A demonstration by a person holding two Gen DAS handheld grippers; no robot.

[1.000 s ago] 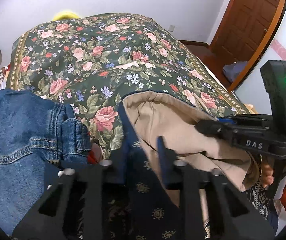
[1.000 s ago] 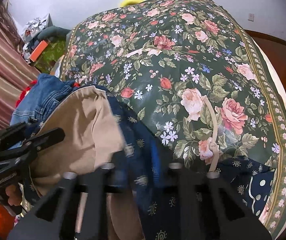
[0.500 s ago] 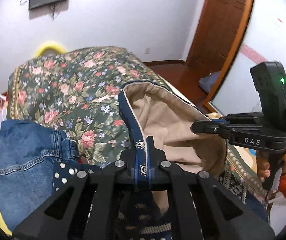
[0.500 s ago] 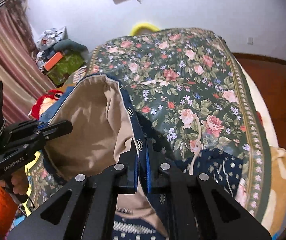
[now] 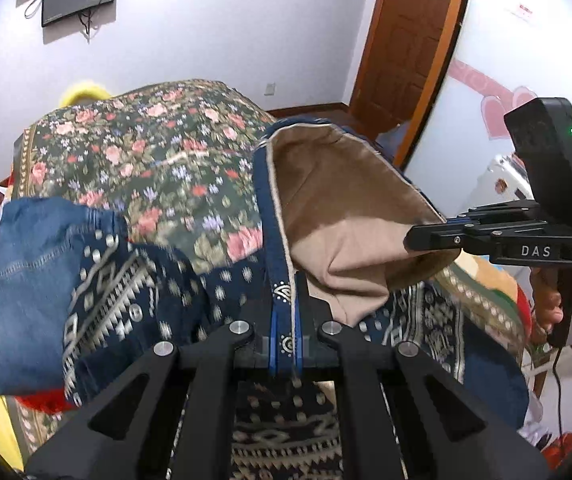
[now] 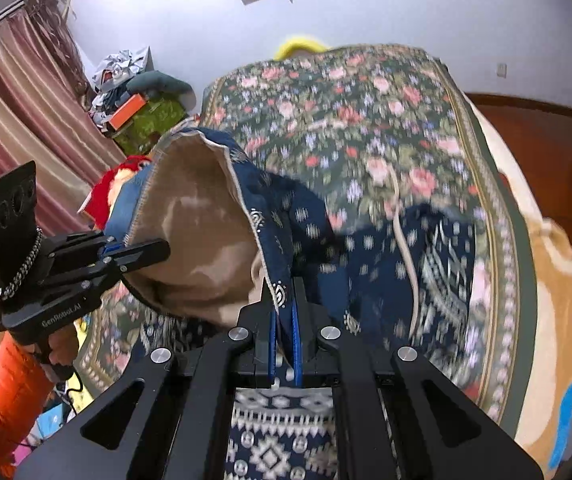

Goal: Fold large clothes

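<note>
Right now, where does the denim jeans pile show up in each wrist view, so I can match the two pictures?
Left wrist view: denim jeans fill the left side, partly under the navy patterned garment.
Right wrist view: only a small blue strip of the jeans at centre-left, behind the garment's tan lining and beside something red.
Shared landmark: the floral bedspread, with a yellow object at its far end in both.
</note>
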